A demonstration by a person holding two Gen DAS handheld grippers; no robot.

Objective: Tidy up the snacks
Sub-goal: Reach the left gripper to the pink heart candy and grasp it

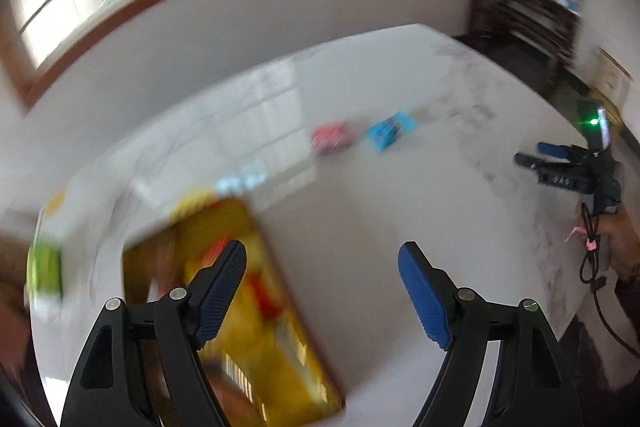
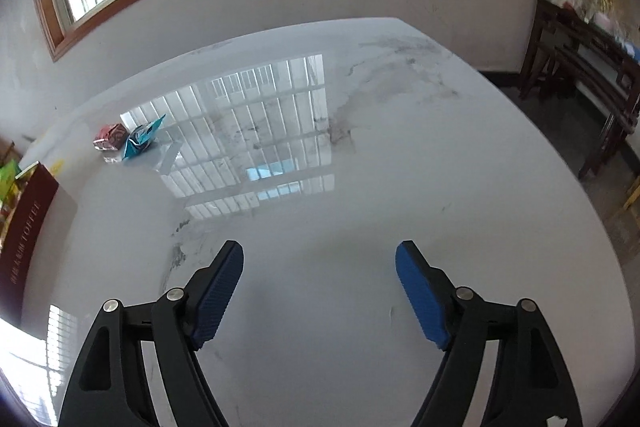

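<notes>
Now | red snack (image 2: 109, 142) and blue snack (image 2: 143, 137) crinkled, touching | left gripper (image 1: 322, 291) spread, empty | right gripper (image 2: 319, 289) spread, empty

1. The surface (image 2: 400, 155) is polished white marble, glossy, mirroring the window.
2. Pink snack (image 2: 109, 137) and blue snack (image 2: 142, 139) wear crinkled, shiny wrappers.
3. Right gripper (image 2: 319, 287) shows matt black plastic, with textured blue pads (image 2: 218, 291).
4. Window frame (image 2: 52, 23) looks like varnished wood.

Black linkage arms, silver screws, 2 blue ribbed fingers (image 2: 218, 293) per gripper.
</notes>
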